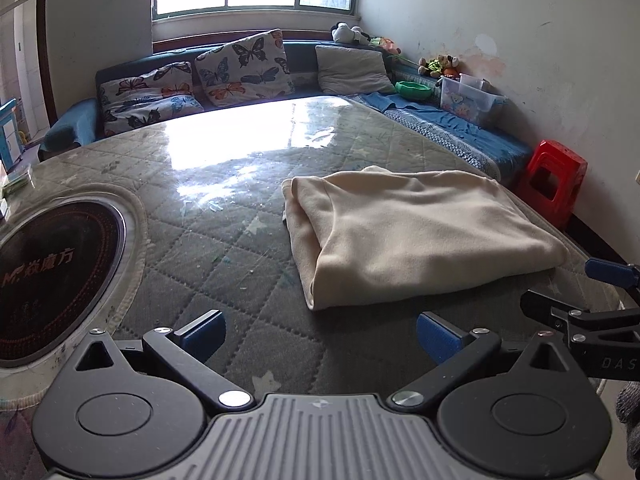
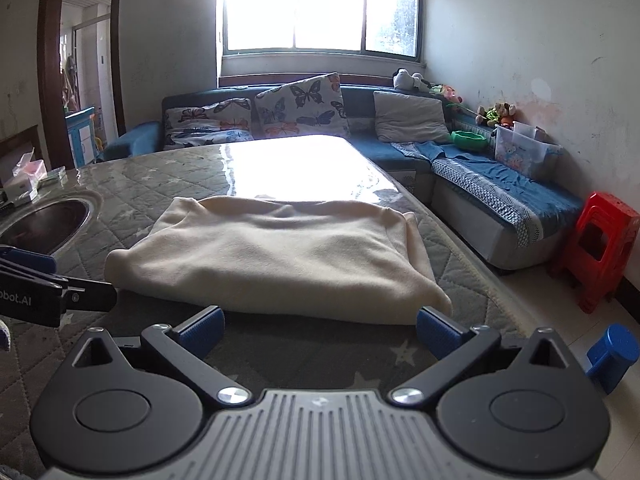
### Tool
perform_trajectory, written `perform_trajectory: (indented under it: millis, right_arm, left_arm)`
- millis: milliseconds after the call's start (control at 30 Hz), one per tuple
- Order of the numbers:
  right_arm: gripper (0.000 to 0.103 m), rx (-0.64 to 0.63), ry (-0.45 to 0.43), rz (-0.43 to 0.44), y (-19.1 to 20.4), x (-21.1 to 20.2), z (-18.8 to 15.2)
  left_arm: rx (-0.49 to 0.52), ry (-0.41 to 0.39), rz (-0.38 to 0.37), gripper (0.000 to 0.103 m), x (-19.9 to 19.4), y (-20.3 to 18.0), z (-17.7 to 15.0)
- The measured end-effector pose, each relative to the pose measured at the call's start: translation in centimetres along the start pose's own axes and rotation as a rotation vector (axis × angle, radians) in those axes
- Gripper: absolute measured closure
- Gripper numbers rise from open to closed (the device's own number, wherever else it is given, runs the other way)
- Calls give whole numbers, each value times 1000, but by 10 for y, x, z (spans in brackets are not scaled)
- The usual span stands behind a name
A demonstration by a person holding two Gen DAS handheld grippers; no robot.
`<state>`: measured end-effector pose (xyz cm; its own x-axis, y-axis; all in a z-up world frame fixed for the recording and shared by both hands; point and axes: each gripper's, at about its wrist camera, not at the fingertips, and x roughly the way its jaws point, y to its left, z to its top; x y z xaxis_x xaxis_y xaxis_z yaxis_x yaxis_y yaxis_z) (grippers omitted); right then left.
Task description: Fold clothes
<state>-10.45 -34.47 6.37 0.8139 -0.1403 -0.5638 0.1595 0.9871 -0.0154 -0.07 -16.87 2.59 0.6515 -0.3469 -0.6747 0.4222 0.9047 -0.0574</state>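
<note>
A round black hob (image 1: 48, 276), cut off at the left edge, is set into the quilted table (image 1: 224, 240). The left tongs (image 1: 320, 332) gape, holding nothing. A folded cream sweater (image 2: 276, 256) lies on the table just ahead of the right tongs (image 2: 320, 330), which also gape, holding nothing.

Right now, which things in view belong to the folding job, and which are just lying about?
Job:
cream garment, folded on the table
left gripper, open
right gripper, open

Lying about:
butterfly cushions
red stools
green bowl
plush toys
</note>
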Motion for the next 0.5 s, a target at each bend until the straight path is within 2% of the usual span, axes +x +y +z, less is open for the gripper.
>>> perform_trajectory:
  millis: [167,500]
  right_arm:
    - [0,0,5,-2,3,-3,-4]
    - [0,8,17,4,8,-5,-11]
  left_arm:
    - [33,-8,28,0,-3,-4,-7]
    - [57,-7,18,0,-9,-9,-15]
